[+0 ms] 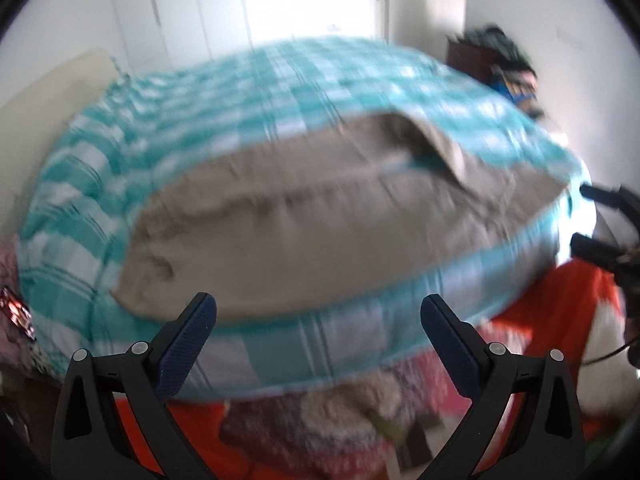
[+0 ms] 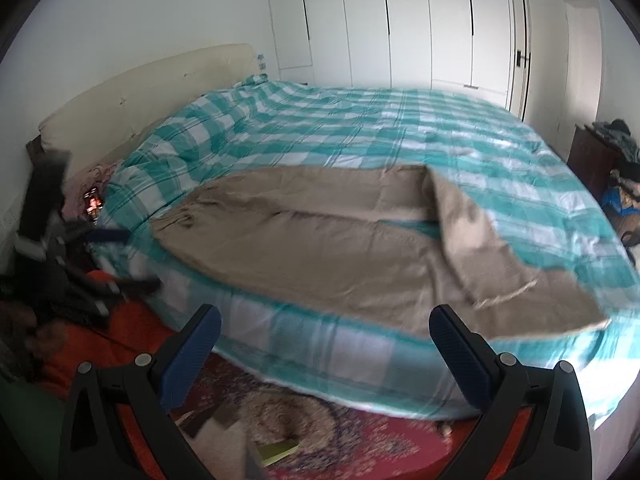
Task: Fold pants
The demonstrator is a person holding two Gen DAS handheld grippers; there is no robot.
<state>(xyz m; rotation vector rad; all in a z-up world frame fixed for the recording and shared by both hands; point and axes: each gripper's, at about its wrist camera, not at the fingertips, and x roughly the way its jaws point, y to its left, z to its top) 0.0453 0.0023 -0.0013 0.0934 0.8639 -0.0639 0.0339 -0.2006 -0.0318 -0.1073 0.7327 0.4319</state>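
Observation:
Beige pants (image 1: 312,232) lie spread along the near edge of a bed with a teal and white checked cover (image 1: 200,96). The waist is at the left, and one leg end is folded back at the right. My left gripper (image 1: 318,320) is open and empty, just short of the bed's near edge. The right wrist view shows the same pants (image 2: 340,244) with a leg flap folded over at the right. My right gripper (image 2: 324,330) is open and empty, in front of the bed (image 2: 360,128). The left view is blurred.
A red patterned rug (image 2: 360,440) covers the floor below the bed. A cream headboard (image 2: 140,100) stands at the left, white wardrobes (image 2: 400,20) behind. A dark cabinet with piled clothes (image 2: 608,152) stands at the right. The other gripper shows at each view's edge (image 1: 600,232).

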